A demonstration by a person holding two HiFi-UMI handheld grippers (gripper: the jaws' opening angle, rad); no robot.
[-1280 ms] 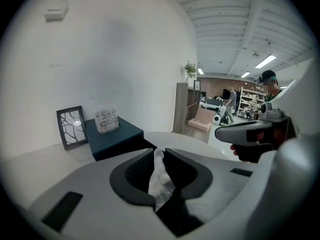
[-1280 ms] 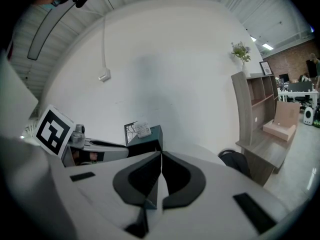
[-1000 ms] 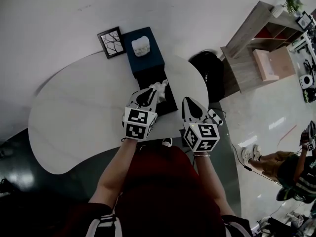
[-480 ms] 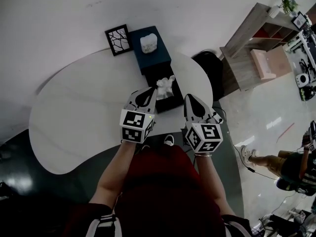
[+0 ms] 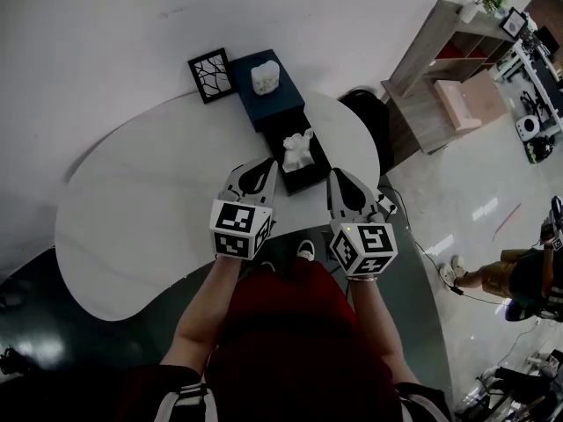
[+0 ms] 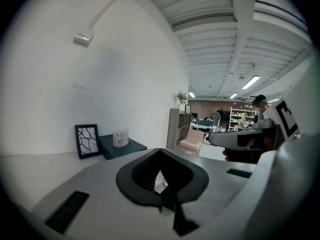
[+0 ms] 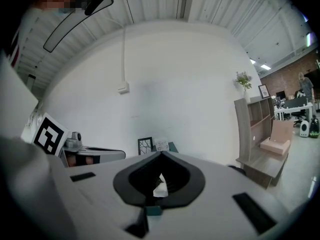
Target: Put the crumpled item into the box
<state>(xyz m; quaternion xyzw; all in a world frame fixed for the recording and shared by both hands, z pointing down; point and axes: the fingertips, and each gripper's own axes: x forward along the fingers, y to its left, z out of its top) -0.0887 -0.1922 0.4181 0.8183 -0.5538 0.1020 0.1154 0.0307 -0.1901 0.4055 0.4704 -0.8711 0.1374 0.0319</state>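
We see the crumpled paper (image 5: 297, 150) lying in the open black box (image 5: 310, 179), near the far edge of the white table (image 5: 132, 209); neither claw touches it. The left gripper (image 5: 263, 169) hovers just beside the box's left side; in its own view its jaws are drawn together to a thin slit, with nothing held between them. The right gripper (image 5: 337, 177) hovers just beside the box's near right corner; its jaws are likewise pressed together and hold nothing. Directly behind the box lies a dark blue block (image 5: 280, 108) with a small white container (image 5: 265, 77) on top; a picture frame (image 5: 211, 75) stands just left of that block.
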